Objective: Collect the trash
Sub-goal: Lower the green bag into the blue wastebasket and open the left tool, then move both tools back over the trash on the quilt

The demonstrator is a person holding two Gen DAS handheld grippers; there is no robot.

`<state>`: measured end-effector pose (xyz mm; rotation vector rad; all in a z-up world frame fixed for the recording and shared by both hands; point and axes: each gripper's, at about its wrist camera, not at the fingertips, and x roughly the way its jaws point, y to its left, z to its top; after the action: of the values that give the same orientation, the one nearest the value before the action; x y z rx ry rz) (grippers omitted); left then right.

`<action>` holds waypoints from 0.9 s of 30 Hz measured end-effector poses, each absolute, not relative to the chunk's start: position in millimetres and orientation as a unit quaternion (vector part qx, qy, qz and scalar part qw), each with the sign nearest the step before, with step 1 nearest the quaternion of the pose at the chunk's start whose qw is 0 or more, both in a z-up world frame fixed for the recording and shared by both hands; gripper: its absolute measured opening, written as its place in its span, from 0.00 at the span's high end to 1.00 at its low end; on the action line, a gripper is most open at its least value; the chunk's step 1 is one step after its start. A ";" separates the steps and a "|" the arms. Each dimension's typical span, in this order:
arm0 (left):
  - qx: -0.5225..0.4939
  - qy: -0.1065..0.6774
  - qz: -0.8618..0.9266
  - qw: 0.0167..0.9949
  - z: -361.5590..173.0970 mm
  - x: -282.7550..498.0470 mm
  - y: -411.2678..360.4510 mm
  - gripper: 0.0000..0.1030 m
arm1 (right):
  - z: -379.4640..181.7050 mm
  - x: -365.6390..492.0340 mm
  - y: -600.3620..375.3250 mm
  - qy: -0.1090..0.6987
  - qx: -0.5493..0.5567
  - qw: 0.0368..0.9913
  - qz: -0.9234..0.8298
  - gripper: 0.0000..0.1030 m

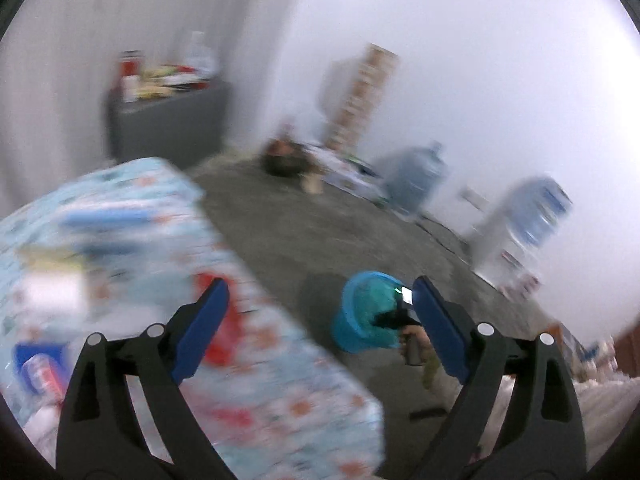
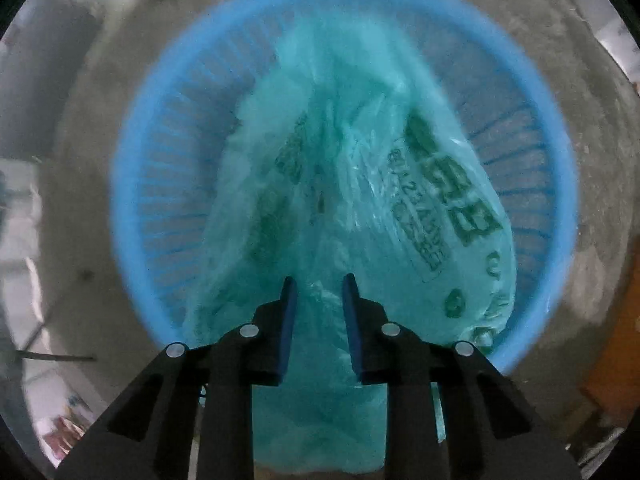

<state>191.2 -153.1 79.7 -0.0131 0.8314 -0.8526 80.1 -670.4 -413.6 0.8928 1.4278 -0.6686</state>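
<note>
Counting first: you have two grippers, one round blue plastic slatted basket [image 2: 136, 184], one translucent teal plastic bag [image 2: 340, 184] with dark green print, and, against the far wall in the left wrist view, two large blue water bottles, [image 1: 416, 180] and [image 1: 540, 216], both blurred.

The blue basket stands on the grey concrete floor [image 1: 320, 240], and the teal bag sits inside it, bunched up and rising toward your right hand. You cannot tell what the bag itself holds; its plastic is cloudy and the picture is smeared. On the table with the pale blue flowered cloth [image 1: 260, 392] there is a small blue tray [image 1: 24, 354] with what looks like a can [image 1: 42, 374] in it, plus a red thing [image 1: 218, 340] too blurred to name. A dark grey cabinet [image 1: 168, 128] in the far corner carries a jumble of items that cannot be made out.

Your right gripper [image 2: 319, 300] points down into the basket, its blue pads narrowly apart with the gathered top of the teal bag running up between them. Whether the pads actually pinch the plastic you cannot tell from this view. From the left wrist view the same basket [image 1: 350, 304] and bag [image 1: 376, 300] show small beyond the table's edge, with your right hand and its tool over them.

Your left gripper [image 1: 320, 312] is spread wide and holds nothing; its left pad lies over the tablecloth and its right pad over the floor near the basket, well apart from the bag.
</note>
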 end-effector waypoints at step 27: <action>-0.087 0.341 -0.292 0.889 84.4 174.3 -22.0 0.14 | -356.8 109.3 -668.3 0.662 0.286 0.609 -0.331 0.23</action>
<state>174.3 -22.0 84.4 -0.1811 0.7089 -0.6065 109.3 -668.3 -356.8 0.6594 1.5288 -0.7641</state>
